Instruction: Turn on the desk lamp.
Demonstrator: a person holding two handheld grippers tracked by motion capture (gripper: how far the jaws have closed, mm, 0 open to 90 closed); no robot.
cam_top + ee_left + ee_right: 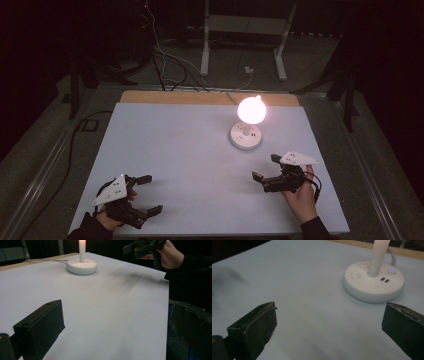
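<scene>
A small white lamp (248, 125) stands upright toward the far right of the pale table (175, 160), lit, its round head glowing bright. A slim white stem rises from the middle of a round, flat white base (374, 281) that carries a small blue light, a button and two dark ports. A white cable runs from the base toward the far table edge

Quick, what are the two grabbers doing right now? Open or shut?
Left gripper: open, holding nothing.
Right gripper: open, holding nothing, near the lamp.
</scene>
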